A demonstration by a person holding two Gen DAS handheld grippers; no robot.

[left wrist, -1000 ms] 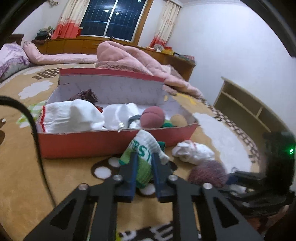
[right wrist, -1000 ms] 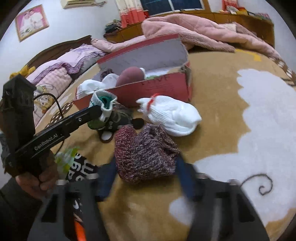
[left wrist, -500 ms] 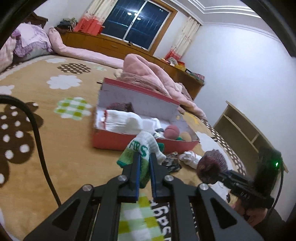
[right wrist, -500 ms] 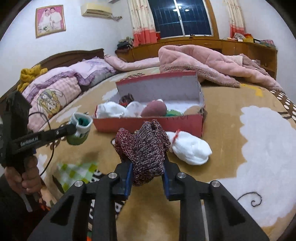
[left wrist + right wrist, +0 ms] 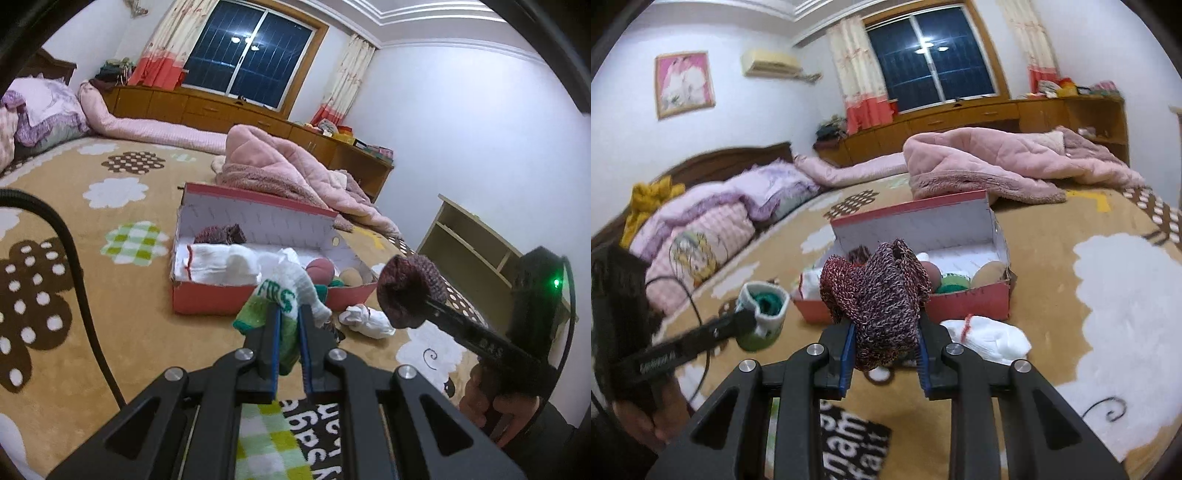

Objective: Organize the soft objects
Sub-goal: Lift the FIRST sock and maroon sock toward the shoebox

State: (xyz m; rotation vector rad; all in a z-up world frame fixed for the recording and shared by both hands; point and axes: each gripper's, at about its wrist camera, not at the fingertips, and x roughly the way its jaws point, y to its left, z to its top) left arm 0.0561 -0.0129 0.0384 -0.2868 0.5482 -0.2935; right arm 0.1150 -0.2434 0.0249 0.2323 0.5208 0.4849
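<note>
My left gripper [image 5: 288, 325] is shut on a white and green sock [image 5: 284, 295], held in the air short of the red shoebox [image 5: 207, 295]. It also shows in the right wrist view [image 5: 762, 306]. My right gripper [image 5: 884, 328] is shut on a maroon knit sock [image 5: 879, 288], also held up in front of the box [image 5: 971, 302]; the sock also shows in the left wrist view [image 5: 410, 291]. The box holds white socks [image 5: 218, 266], a maroon knit sock [image 5: 221, 233] and rolled pink, green and tan items. A white sock [image 5: 986, 338] lies on the bed before the box.
The box sits on a tan bedspread [image 5: 92, 229] with flower patches. A pink quilt [image 5: 280, 173] is heaped behind the box. Pillows [image 5: 701, 229] lie at the headboard. A wooden shelf [image 5: 476, 247] stands at the right, and a dark item lies under my left gripper.
Both grippers have lifted their socks off the bed and pulled back and up from the box. The right gripper closed on the maroon knit sock.
</note>
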